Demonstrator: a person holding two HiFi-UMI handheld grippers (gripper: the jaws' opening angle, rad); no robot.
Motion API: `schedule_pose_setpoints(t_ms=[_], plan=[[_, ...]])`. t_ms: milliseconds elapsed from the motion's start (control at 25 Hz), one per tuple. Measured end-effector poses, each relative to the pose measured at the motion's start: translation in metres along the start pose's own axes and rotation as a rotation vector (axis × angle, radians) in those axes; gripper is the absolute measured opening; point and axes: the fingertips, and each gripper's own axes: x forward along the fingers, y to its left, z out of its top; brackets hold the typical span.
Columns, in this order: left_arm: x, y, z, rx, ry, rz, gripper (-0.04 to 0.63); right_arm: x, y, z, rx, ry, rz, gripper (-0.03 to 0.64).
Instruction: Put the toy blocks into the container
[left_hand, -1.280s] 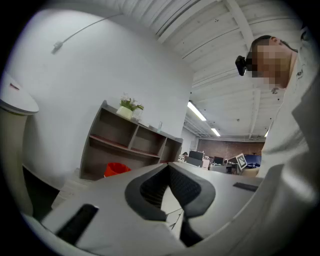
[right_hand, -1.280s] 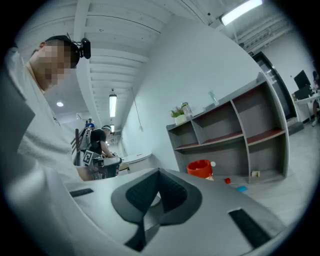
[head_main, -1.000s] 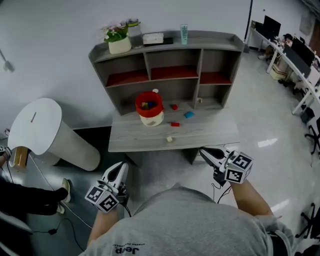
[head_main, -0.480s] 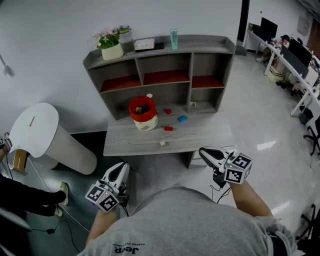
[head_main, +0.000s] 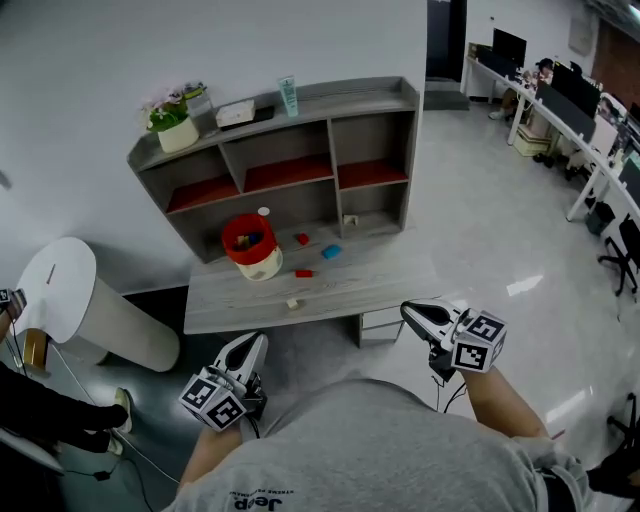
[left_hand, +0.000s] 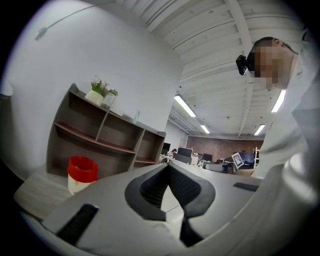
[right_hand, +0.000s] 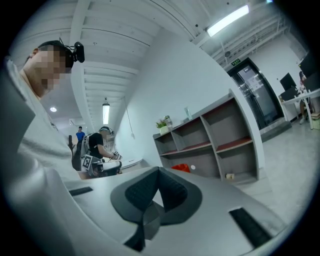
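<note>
A red container (head_main: 248, 240) on a cream base stands on the grey desk (head_main: 375, 275), at its left. Toy blocks lie to its right: a red one (head_main: 302, 239), a blue one (head_main: 331, 251), another red one (head_main: 304, 273) and a beige one (head_main: 292, 303) near the front edge. My left gripper (head_main: 253, 346) and right gripper (head_main: 409, 311) hang close to my body, well short of the desk, both shut and empty. The left gripper view shows the container (left_hand: 82, 171) beyond the shut left gripper (left_hand: 167, 167). In the right gripper view the container (right_hand: 181, 168) peeks over the shut right gripper (right_hand: 159, 170).
A shelf unit (head_main: 285, 155) with red-lined cubbies rises at the desk's back; a plant pot (head_main: 177, 133), a box and a tube stand on top. A small pale block (head_main: 350, 220) sits in the right cubby. A white round bin (head_main: 90, 300) stands left. Office desks line the right.
The head view has swung right, so the desk and shelf now sit further left and a little lower in the picture. Both grippers stay by my body, still shut.
</note>
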Motion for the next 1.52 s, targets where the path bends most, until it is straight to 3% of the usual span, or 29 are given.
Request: schedule_pose_setpoints(t_ms=[400, 1200, 1360, 1520], plan=[[0.060, 0.005, -0.019, -0.045, 0.049, -0.077, 0.011, -0.008, -0.043, -0.010, 0.025, 0.024, -0.063, 0.005], [0.228, 0.189, 0.009, -0.087, 0.129, -0.388, 0.011, 0.173, -0.174, 0.050, -0.018, 0.040, -0.280, 0.006], [0.248, 0.208, 0.002, -0.110, 0.147, -0.413, 0.011, 0.195, -0.195, 0.045, -0.006, 0.083, -0.295, 0.006], [0.262, 0.218, -0.007, -0.130, 0.157, -0.389, 0.011, 0.208, -0.221, 0.035, 0.006, 0.127, -0.281, 0.006]])
